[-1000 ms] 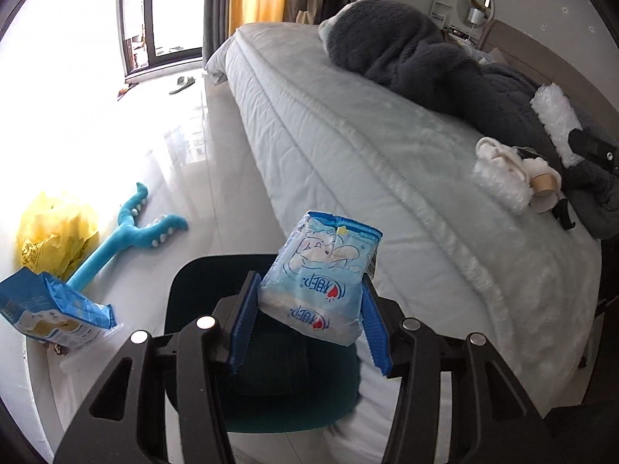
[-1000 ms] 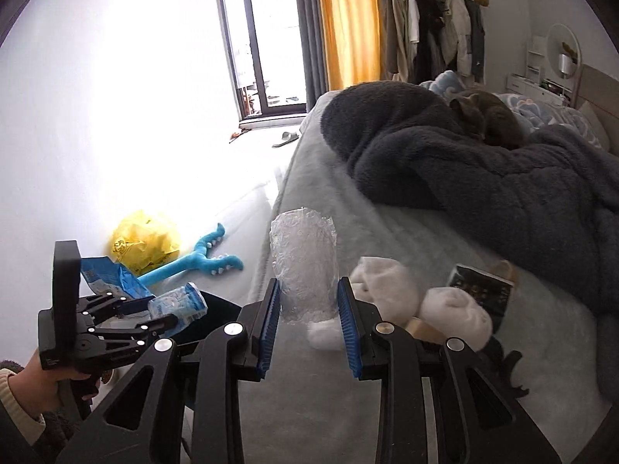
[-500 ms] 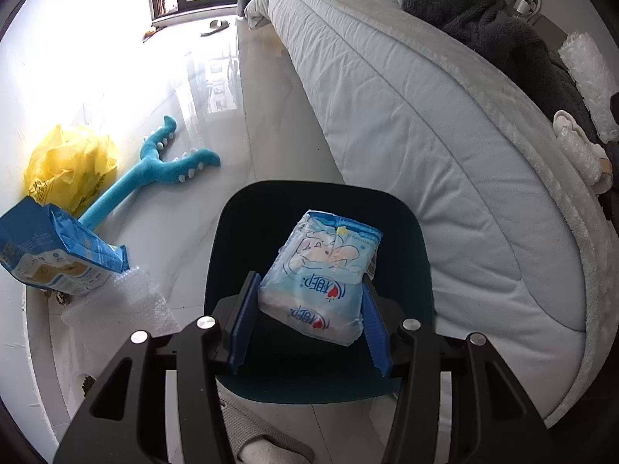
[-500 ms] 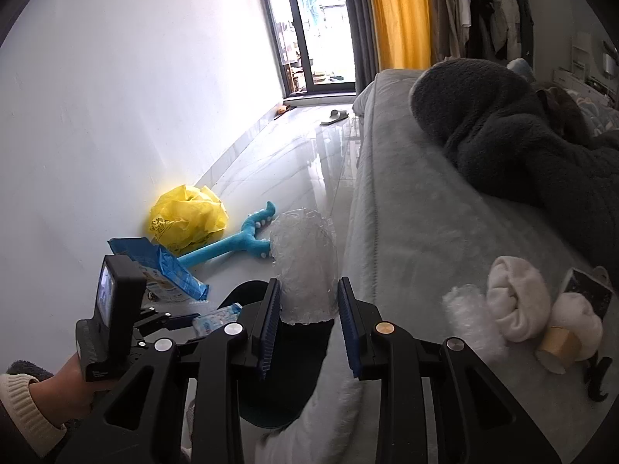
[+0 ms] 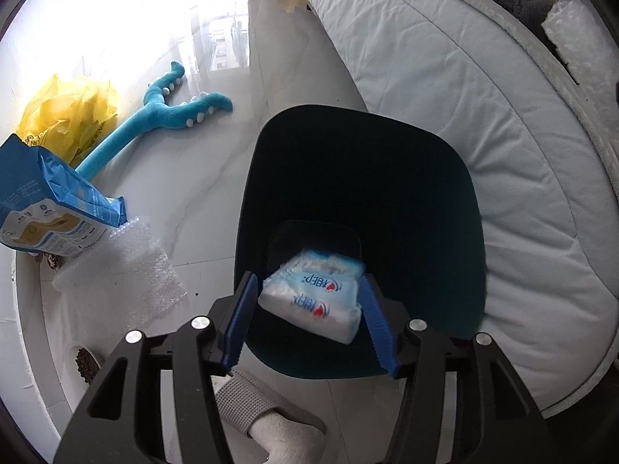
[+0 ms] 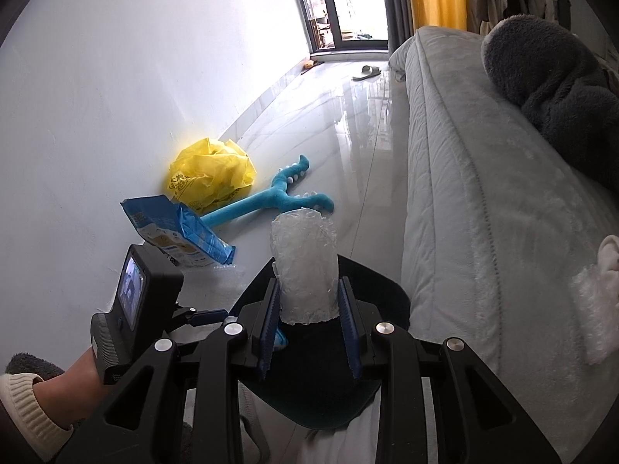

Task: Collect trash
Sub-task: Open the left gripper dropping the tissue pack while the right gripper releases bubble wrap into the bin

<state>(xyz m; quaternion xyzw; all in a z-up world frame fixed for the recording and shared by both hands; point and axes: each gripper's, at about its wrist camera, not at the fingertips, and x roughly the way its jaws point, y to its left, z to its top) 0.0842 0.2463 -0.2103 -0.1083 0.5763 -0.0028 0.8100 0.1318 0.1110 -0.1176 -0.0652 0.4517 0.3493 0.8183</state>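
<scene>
A dark teal trash bin (image 5: 425, 178) stands on the floor beside the bed; it also shows in the right wrist view (image 6: 371, 282). My left gripper (image 5: 311, 324) is open above the bin's mouth. A white and blue tissue packet (image 5: 315, 297) is blurred between its fingers, loose and falling into the bin. My right gripper (image 6: 309, 332) is shut on a roll of clear bubble wrap (image 6: 303, 266) and holds it upright over the bin's rim. The left gripper's body with its small screen (image 6: 131, 297) is to the left of the right gripper.
A blue snack bag (image 5: 46, 208), a bubble wrap sheet (image 5: 120, 270), a yellow plastic bag (image 5: 65, 116) and a teal plush toy (image 5: 154, 123) lie on the floor along the wall. The white bed (image 5: 483, 96) rises on the right. More bubble wrap (image 6: 595, 301) lies on the bed.
Both grippers swung from the bed down over the bin. The left gripper opened and let go of the tissue packet, which drops into the bin. The right still holds the bubble wrap.
</scene>
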